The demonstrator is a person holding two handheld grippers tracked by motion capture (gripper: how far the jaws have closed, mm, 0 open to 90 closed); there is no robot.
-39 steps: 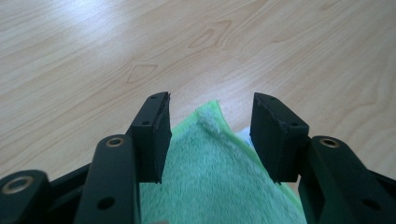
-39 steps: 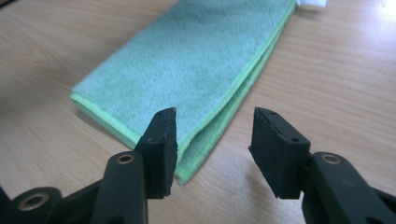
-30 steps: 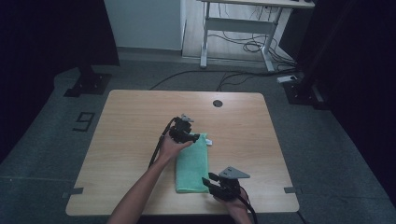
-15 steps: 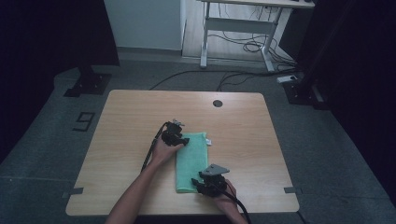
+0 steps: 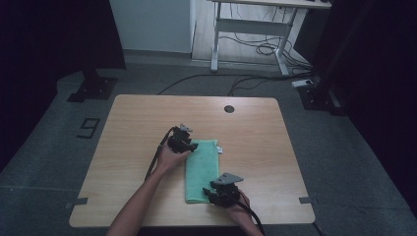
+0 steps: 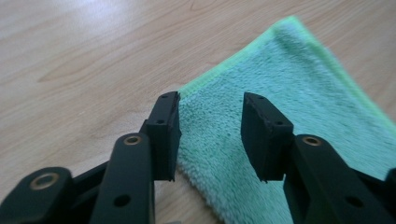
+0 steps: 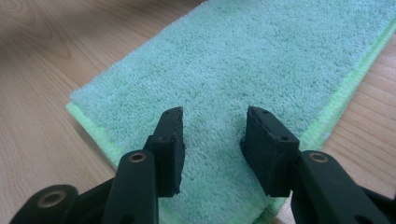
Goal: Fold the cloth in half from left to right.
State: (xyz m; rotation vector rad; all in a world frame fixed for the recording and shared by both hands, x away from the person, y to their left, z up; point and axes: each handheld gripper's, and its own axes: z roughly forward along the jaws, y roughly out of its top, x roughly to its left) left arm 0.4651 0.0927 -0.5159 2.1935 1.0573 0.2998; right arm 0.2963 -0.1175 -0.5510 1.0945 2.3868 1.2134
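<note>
A green towel [image 5: 201, 167], folded into a long strip, lies on the wooden table [image 5: 133, 123]. My left gripper [image 5: 192, 146] is at the towel's far left corner. In the left gripper view its jaws [image 6: 210, 100] are open over the towel's [image 6: 289, 93] edge; they have just been closing a little, and the pads do not press the cloth. My right gripper [image 5: 210, 194] sits at the towel's near right corner. In the right gripper view its jaws [image 7: 215, 114] stand open above the towel [image 7: 280, 56], closing slightly just now, with the cloth under them, not pinched.
A small white tag [image 5: 221, 150] sticks out at the towel's far right corner. A dark round hole [image 5: 229, 108] sits near the table's far edge. Beyond the table stand a white desk frame [image 5: 246, 24] and floor cables [image 5: 255, 49].
Both grippers have shifted left and sunk toward the towel: the left one to its far left corner, the right one from beside the towel onto its near end.
</note>
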